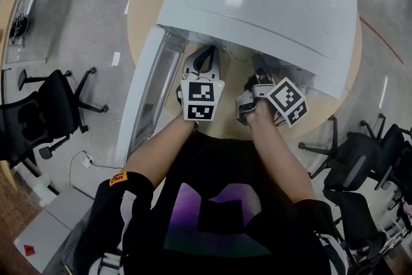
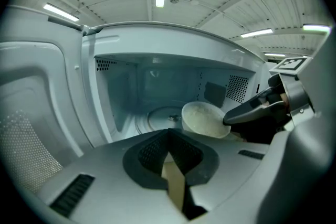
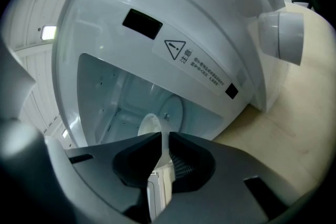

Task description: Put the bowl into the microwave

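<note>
**Bowl held at the mouth of the open microwave**

The microwave (image 1: 257, 3) stands on a round wooden surface (image 1: 138, 9) with its door (image 1: 151, 93) swung wide open to the person's left. Both grippers reach into the opening side by side.

The right gripper (image 3: 163, 136) has its fingers clamped on the thin rim of the white bowl (image 2: 203, 119), one finger inside the wall and one outside. The bowl sits inside the front right of the cavity, tilted so that its pale inside faces out towards the left gripper. It is just beside the glass turntable (image 2: 157, 118), partly over its right edge; whether it touches the plate cannot be told.

The left gripper (image 2: 168, 134) points into the cavity with its fingers pressed together at the tips and nothing between them. It is near the bowl but apart from it.

In the right gripper view a warning label (image 3: 202, 68) and a round knob (image 3: 283, 34) show on the microwave's front.
</note>
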Tool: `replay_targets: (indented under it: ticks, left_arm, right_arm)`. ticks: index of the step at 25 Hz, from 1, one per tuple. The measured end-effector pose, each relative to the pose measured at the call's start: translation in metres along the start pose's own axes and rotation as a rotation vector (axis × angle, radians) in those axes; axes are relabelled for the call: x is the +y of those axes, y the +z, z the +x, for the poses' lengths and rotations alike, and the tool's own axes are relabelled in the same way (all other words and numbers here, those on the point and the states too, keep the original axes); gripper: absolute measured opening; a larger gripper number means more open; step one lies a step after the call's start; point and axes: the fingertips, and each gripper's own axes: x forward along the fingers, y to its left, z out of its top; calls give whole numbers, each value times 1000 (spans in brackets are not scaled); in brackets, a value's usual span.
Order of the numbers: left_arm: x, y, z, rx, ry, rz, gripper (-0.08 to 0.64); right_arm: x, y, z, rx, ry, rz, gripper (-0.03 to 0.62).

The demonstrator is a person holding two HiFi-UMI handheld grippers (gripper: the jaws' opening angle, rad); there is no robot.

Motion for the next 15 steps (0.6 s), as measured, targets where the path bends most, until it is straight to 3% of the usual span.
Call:
replay_targets:
  ticks: [15]
  left_arm:
    - [3, 4, 15, 11, -5, 17, 46]
  right_arm:
    - [-2, 7, 20, -49, 3, 18, 55]
